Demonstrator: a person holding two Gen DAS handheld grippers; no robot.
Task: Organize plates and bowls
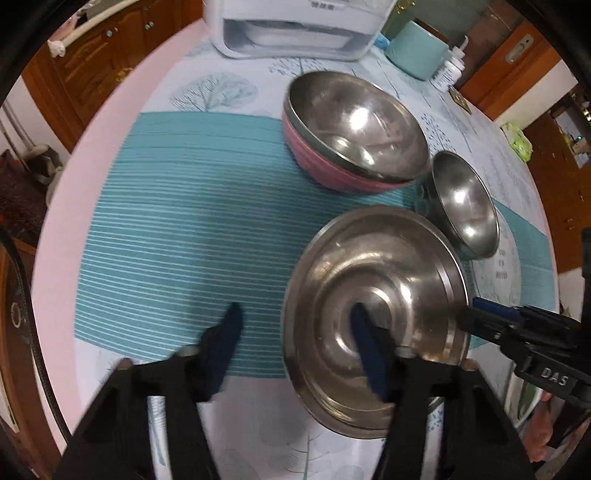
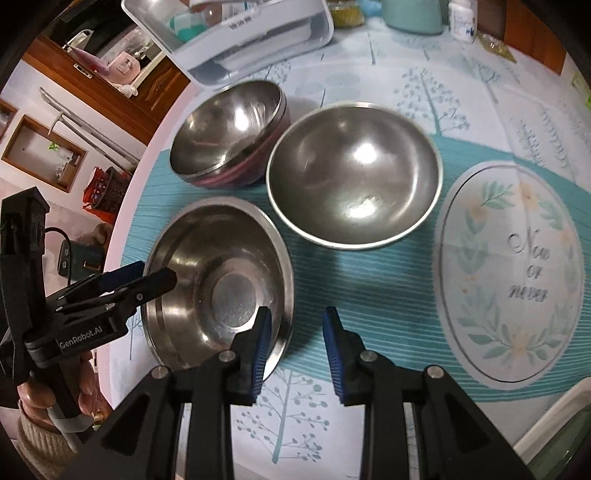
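On the teal striped mat (image 2: 388,280) at the centre of both views sit the steel dishes. In the right wrist view, a shallow steel plate (image 2: 218,280) lies at lower left of the frame, a large steel bowl (image 2: 354,177) stands at centre just above and to the right of it, and a steel bowl with a pink outside (image 2: 229,136) stands at upper left, close beside the large bowl. At the right of that frame a round floral plate (image 2: 509,273) with lettering rests partly on the mat, apart from the steel pieces.

The right tool (image 2: 297,347) hovers at the bottom of its frame with its blue pads spread wide and nothing between them; the left pad overlaps the plate's near rim in the view, the right pad lies over bare mat. Whether the pad touches the rim I cannot tell.

The left tool (image 1: 295,343) is also spread wide, with one finger showing over the plate's centre and the other over the mat; in the right wrist view it reaches in from the left edge of the frame to the plate's rim.

At the top of both frames a white appliance (image 1: 291,29) stands on the table (image 1: 110,129), with a teal mug (image 1: 417,51) to its right.
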